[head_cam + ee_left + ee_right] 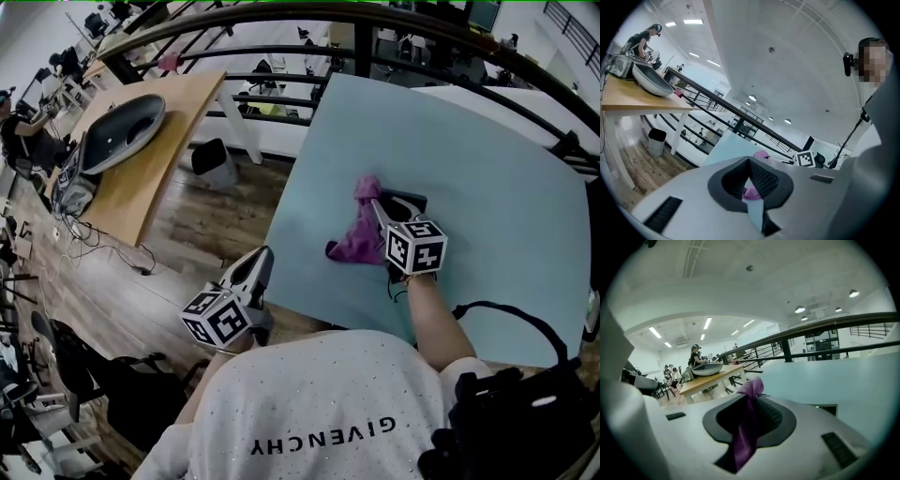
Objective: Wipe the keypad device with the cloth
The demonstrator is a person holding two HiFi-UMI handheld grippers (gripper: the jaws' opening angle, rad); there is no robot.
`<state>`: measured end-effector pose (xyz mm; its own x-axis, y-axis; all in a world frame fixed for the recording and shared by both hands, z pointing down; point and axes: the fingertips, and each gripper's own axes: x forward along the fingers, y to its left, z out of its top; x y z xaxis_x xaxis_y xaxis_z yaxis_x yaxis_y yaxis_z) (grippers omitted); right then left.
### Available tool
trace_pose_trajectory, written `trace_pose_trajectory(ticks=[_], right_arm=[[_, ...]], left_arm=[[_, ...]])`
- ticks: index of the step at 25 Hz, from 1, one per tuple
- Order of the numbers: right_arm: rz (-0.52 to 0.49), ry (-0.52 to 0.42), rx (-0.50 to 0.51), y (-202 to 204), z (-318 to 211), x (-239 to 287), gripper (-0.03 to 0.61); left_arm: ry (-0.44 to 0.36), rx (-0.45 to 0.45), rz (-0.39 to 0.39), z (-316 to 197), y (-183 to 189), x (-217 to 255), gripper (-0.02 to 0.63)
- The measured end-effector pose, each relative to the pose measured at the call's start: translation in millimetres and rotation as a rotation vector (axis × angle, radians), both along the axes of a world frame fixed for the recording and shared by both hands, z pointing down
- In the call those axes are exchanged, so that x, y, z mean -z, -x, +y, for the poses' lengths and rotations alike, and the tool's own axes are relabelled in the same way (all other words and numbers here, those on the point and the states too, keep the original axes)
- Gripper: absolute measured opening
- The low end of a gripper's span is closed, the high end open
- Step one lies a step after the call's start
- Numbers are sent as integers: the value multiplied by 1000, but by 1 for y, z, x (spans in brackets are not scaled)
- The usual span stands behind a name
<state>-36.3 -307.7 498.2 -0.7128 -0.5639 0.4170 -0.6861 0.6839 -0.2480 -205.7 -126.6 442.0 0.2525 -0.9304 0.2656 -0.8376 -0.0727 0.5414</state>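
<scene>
We find the right claw (752, 398) closed on the purple cloth (746, 427). A fold stands up past the fingertips and the rest hangs down between the jaws. In the head view this claw (376, 205) sits at centre frame, low over the pale teal desk (487, 178), with the cloth (356, 239) bunched beneath and to the left of it. The keypad device (411, 201) is a dark flat object just right of the claw tip, touching the cloth and largely covered by cloth and claw; its keys cannot be made out. The left claw (750, 163) has its jaws a narrow slit apart with nothing between them; only desk and a scrap of cloth show through the slit. In the head view it (262, 257) is held at lower left of centre, off the near desk edge and well apart from the cloth, over the wooden floor (187, 234). At upper left stands a wooden desk (164, 173) bearing a grey basin-shaped shell (127, 131). A dark railing (281, 54) crosses the top of the frame.
</scene>
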Motion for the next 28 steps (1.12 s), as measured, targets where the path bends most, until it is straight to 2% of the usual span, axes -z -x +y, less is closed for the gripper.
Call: trace_pose_trajectory(ticks=[8,15,28], right_arm=[[31,7,-110,-43,-7,-11,64],[67,10,-257,-83,-10,-14,64],[76,75,-438,-133,-5,-24,64]], left_arm=[[8,-68,-12,-14,-15,-6,0],[-7,-143,-23,-20,-29,-2,0],[-6,-181,1,-19,-36,-3,0]])
